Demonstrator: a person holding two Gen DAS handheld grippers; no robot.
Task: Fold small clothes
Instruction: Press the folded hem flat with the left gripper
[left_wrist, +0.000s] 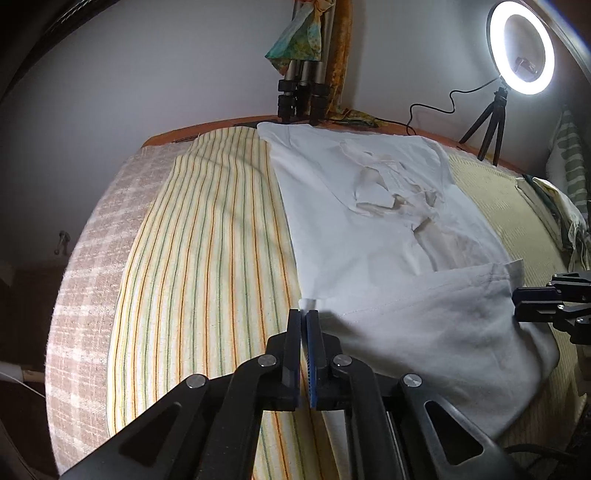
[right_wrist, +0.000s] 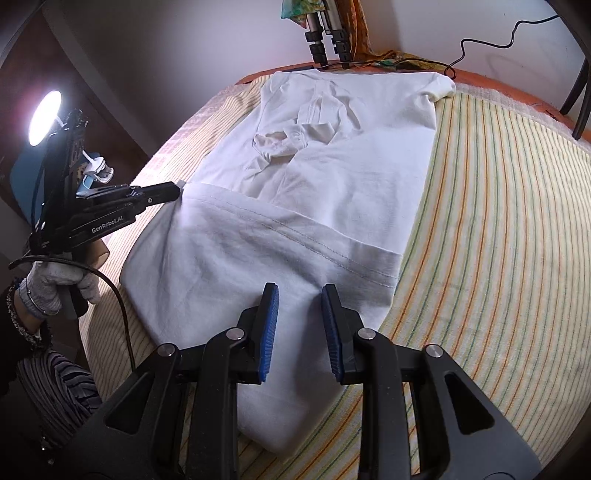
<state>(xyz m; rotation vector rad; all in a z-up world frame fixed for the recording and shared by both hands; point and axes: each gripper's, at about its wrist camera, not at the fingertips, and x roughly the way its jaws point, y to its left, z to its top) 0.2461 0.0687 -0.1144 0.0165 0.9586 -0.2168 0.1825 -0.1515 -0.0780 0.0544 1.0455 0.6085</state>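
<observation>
A white T-shirt (left_wrist: 369, 206) lies on the striped cloth with its collar toward the far wall. Its bottom part is folded up over the body, the hem (right_wrist: 317, 243) lying across the middle. My left gripper (left_wrist: 303, 314) is shut on the left corner of that folded hem; it also shows in the right wrist view (right_wrist: 177, 192). My right gripper (right_wrist: 299, 291) is open and empty, its blue pads (right_wrist: 271, 321) just above the folded part near its right side. It shows at the right edge of the left wrist view (left_wrist: 517, 302).
A yellow striped cloth (right_wrist: 498, 221) covers the table. Tripod legs (left_wrist: 301, 92) and a hanging scarf stand at the far edge. A lit ring light (left_wrist: 521, 46) on a small tripod stands at the far right with its cable. More fabric (left_wrist: 565, 206) lies at the right.
</observation>
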